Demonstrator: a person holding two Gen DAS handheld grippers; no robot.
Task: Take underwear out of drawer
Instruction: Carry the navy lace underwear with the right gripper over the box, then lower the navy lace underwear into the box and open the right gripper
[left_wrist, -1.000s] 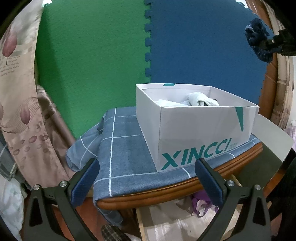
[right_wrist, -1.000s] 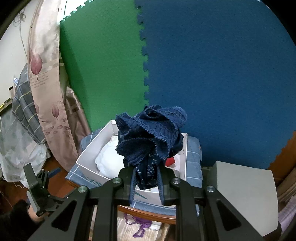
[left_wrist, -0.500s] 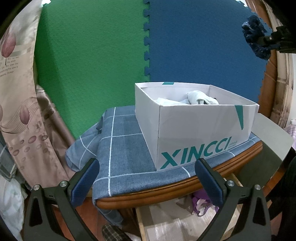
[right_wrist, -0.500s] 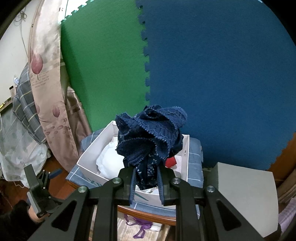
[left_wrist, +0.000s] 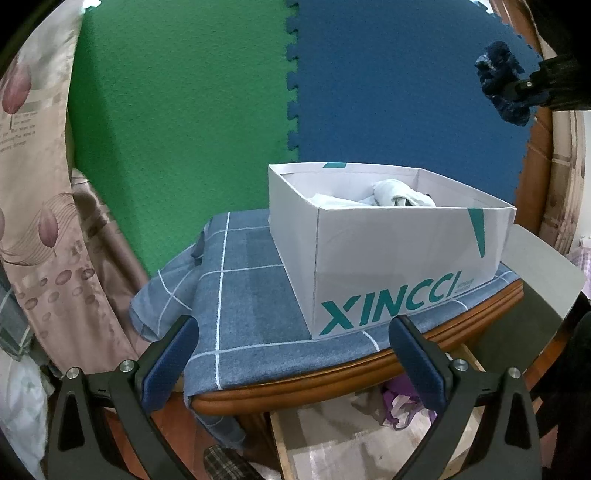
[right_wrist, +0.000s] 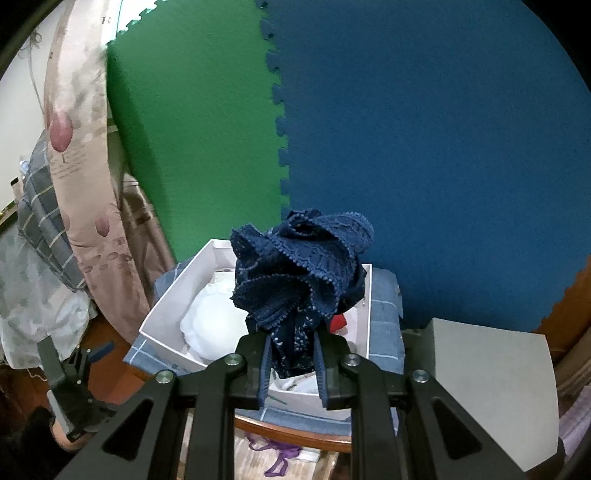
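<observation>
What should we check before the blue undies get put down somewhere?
1. Right hand-held gripper shut on the navy lace underwear: ok.
2. Underwear lifted clear above the white box: ok.
3. Nothing else from the box dragged up with it: ok; the white clothes lie inside.
4. Left hand-held gripper open and holding nothing: ok.
5. Bare patch of blue checked cloth beside the box for setting down: ok.
6. Firmness of the grip: cannot tell.

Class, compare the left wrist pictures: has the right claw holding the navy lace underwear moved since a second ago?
Yes, slightly. Against the blue mat, the right claw and navy lace underwear have drifted up and leftward.
</observation>
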